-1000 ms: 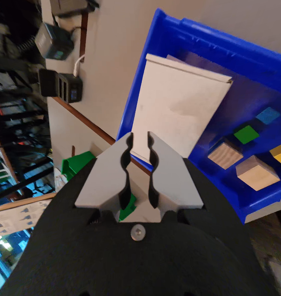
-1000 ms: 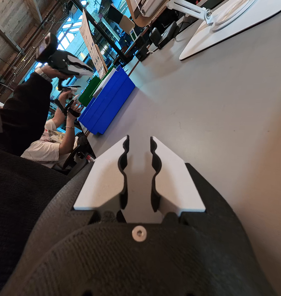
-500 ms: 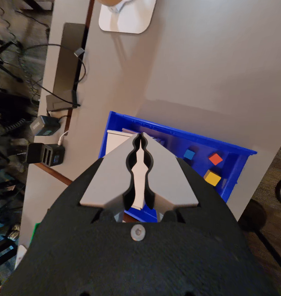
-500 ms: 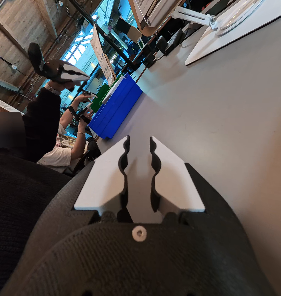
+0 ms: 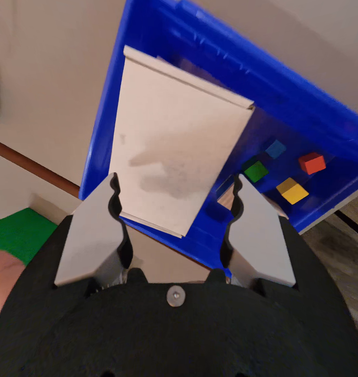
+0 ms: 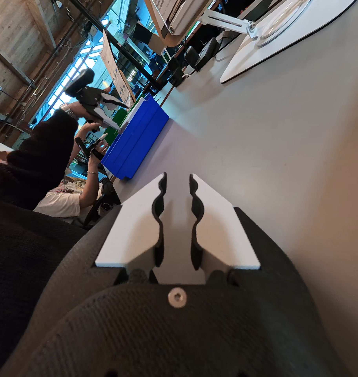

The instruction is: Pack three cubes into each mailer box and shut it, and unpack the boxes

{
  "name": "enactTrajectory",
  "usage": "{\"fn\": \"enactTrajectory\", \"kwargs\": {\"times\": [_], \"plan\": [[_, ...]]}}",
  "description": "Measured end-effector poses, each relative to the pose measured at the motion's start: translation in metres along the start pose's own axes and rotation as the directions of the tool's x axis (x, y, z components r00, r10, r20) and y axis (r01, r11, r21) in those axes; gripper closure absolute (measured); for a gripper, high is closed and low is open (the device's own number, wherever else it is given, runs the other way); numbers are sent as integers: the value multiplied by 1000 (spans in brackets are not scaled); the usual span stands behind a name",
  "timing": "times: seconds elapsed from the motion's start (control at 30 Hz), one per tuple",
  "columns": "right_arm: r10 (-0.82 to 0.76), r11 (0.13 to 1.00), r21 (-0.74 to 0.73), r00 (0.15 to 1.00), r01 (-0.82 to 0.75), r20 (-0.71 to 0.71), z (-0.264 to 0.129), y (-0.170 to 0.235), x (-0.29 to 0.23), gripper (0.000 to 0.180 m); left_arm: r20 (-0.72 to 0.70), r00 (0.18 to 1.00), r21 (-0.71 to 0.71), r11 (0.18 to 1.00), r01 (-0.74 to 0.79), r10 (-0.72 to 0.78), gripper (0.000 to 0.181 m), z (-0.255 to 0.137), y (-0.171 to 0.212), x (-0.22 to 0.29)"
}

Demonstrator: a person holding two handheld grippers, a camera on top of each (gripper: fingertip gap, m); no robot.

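Spreading pale and wide under both of my tools, the counter (image 6: 276,163) carries everything, and it is the largest thing in either view. On it, near the counter's edge, sits the blue bin (image 5: 255,67), a long open tray whose outer wall shows in the right wrist view as a ribbed blue block (image 6: 137,140).

Inside the bin, filling the end toward the counter's brown-trimmed edge, lies the white mailer box (image 5: 174,142), closed and flat, with its lid seam running along its far side. It is tilted in my left view, and one near corner overlaps the bin's near wall.

My left gripper (image 5: 175,183) hangs over that box, jaws spread wide apart and empty, one finger at each side of the box's near end. I cannot tell whether they touch it. From the right wrist view the same tool (image 6: 104,110) shows raised in the air beside the bin.

My right gripper (image 6: 177,177) lies low along the counter, well apart from the bin, jaws parted by a narrow gap with nothing between them.

In the bin's other end the small cubes lie loose and apart: a yellow cube (image 5: 292,190), a red cube (image 5: 312,165), a green cube (image 5: 255,171) and a blue cube (image 5: 276,149). A pale wooden cube (image 5: 225,196) is partly hidden behind my left finger.
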State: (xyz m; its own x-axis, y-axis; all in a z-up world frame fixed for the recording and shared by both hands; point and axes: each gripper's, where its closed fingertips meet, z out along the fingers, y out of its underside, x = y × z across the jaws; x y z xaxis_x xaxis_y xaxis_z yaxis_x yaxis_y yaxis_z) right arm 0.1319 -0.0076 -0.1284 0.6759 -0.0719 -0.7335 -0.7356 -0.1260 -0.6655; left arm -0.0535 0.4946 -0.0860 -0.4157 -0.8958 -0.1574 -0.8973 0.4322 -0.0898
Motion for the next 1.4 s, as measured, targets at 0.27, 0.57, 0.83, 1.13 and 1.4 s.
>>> {"fn": "enactTrajectory", "kwargs": {"times": [0.27, 0.57, 0.83, 1.13, 1.4], "plan": [[5, 1000, 7, 1000, -5, -23, 0, -3, 7, 164, 20, 998, -225, 973, -60, 66, 25, 44, 23, -20], [36, 999, 9, 999, -36, 6, 1, -4, 7, 165, -20, 997, -174, 982, -74, 71, 38, 42, 24, -8], [29, 999, 19, 998, -30, 58, -3, -5, -8, 165, 49, 997, -99, 994, -56, 61, 42, 3, 13, 4], [-48, 998, -23, 994, 50, 100, -4, 4, -31, 164, 117, 986, 44, 991, -124, 118, 43, -74, -48, 45], [-341, 936, -77, 939, 343, 38, -7, 13, -51, 141, 18, 912, 209, 890, -404, 410, 43, -63, -188, 164]]}}
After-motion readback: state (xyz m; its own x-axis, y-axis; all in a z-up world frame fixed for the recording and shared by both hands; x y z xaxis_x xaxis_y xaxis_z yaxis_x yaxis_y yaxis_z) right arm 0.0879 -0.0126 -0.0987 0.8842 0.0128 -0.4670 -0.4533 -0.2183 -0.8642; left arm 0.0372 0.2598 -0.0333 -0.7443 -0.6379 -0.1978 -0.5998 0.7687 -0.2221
